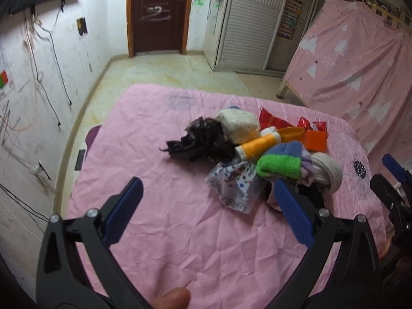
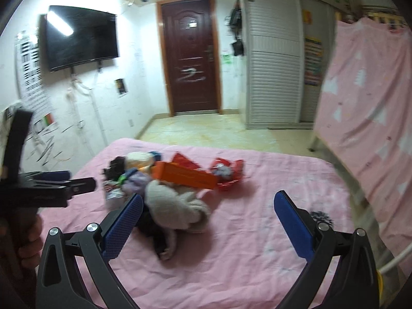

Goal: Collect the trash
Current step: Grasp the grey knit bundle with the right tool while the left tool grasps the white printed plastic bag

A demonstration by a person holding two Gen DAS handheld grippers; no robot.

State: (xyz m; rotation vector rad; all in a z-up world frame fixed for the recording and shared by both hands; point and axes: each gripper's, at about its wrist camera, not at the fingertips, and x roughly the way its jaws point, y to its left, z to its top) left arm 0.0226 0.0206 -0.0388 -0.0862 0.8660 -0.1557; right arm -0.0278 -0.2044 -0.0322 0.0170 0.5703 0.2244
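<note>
1. The left gripper (image 1: 206, 193) and right gripper (image 2: 207, 207) both gape wide, holding nothing.
2. Nothing looks collected yet: the mixed heap of wrappers, cloth and yarn (image 1: 257, 149) sits untouched on the pink-sheeted desk (image 1: 154, 154).
3. Only the left view shows the orange thread spool (image 1: 257, 145); the right shows the wall television (image 2: 81, 37).

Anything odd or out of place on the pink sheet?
Yes: a heap on the pink sheet mixes trash with keepers. A crumpled clear wrapper and red foil wrapper lie jumbled against an orange thread spool and green sock.
</note>
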